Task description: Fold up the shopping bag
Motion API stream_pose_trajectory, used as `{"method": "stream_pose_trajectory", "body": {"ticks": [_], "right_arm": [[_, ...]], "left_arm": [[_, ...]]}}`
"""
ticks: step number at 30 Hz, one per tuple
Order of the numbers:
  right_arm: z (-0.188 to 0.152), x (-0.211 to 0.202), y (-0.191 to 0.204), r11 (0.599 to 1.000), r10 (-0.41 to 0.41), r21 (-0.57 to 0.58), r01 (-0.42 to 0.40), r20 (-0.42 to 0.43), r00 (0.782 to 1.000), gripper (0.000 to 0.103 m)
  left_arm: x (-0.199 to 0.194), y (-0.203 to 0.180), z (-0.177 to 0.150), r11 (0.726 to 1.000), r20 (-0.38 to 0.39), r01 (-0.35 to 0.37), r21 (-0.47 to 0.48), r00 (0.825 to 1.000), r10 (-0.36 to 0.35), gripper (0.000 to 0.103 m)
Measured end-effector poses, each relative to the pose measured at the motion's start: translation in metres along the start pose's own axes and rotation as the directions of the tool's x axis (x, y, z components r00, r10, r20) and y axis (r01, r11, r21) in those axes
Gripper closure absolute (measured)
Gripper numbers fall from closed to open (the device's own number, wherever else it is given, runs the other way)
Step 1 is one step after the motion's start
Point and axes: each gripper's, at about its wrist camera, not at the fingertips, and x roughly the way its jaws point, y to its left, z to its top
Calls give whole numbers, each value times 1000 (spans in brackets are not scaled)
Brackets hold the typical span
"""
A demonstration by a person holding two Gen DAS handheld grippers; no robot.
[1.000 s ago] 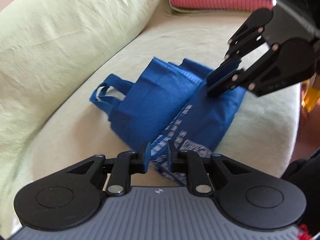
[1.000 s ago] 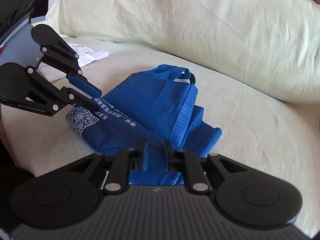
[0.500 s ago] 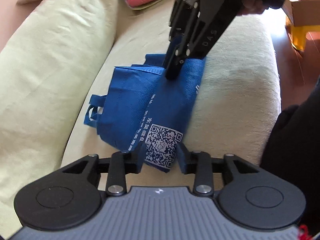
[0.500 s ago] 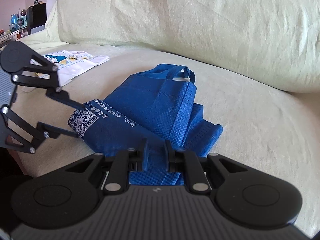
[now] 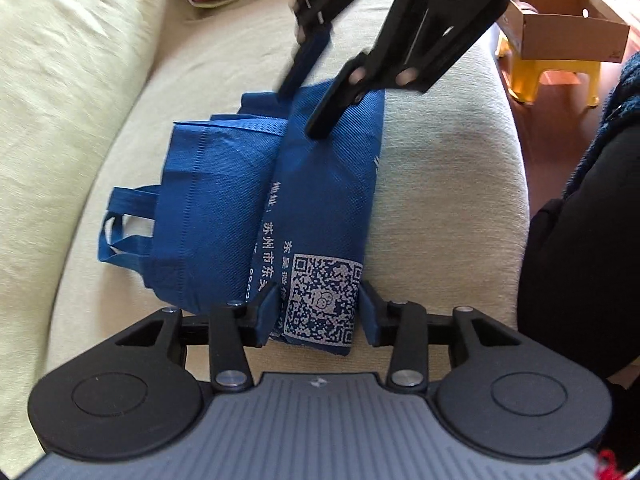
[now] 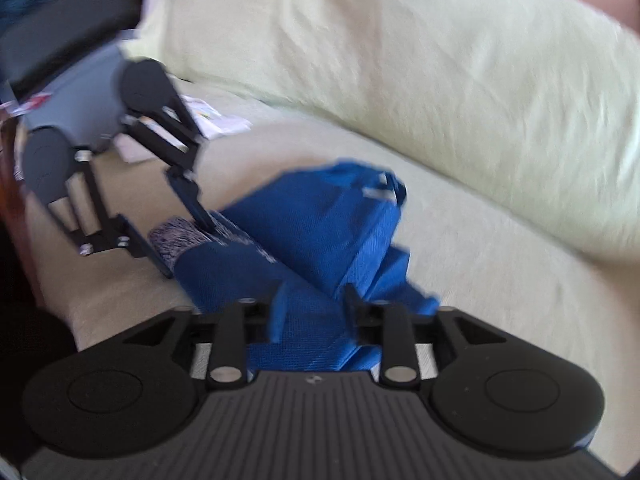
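— Where's the shopping bag [image 5: 288,200]?
— Folded blue on the pale green sofa seat [image 5: 440,168], handles toward the back cushion [image 5: 68,60].
— The tools?
— Left tool [image 5: 318,314] straddles the QR-code end, parted. Right tool [image 6: 310,312] has just been opening over the other end, gripping nothing.
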Motion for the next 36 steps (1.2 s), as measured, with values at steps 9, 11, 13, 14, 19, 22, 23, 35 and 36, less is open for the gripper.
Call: {"method": "stream_pose_trajectory", "body": {"ticks": [9, 11, 13, 14, 19, 22, 23, 35, 36], "right_arm": [[-52, 9, 36, 771, -55, -630, 89, 74, 996, 55], [-52, 16, 31, 802, -20, -593, 66, 83, 996, 62], [-46, 18, 20, 866, 13, -500, 13, 49, 999, 65], [-42, 17, 16, 891, 23, -454, -7, 30, 999, 66], [-22, 11, -11, 980, 119, -157, -125, -45, 992, 68], [-15, 9, -26, 979, 197, -33, -200, -76, 977, 68], [-12, 9, -32, 973, 230, 14, -230, -94, 968, 68], [-17, 61, -139, 608, 589, 703, -368, -88, 804, 71], [-21, 63, -143, 572, 602, 738, -358, -81, 795, 71]], "left_arm": [[5, 11, -4, 997, 30, 51, -51, 998, -50, 55], [5, 13, -4, 997, 30, 50, -53, 998, -49, 55], [4, 14, -3, 997, 32, 43, -59, 999, -41, 56], [1, 15, -3, 996, 42, 35, -77, 999, -32, 57], [-19, 26, -5, 981, 103, 38, -188, 994, -19, 57], [-24, 30, -5, 969, 126, 83, -234, 991, -54, 58], [-25, 31, -5, 965, 128, 94, -245, 990, -64, 58], [2, 85, -1, 853, 111, 169, -494, 985, -131, 57], [3, 86, -1, 851, 106, 165, -498, 986, -130, 57]]}}
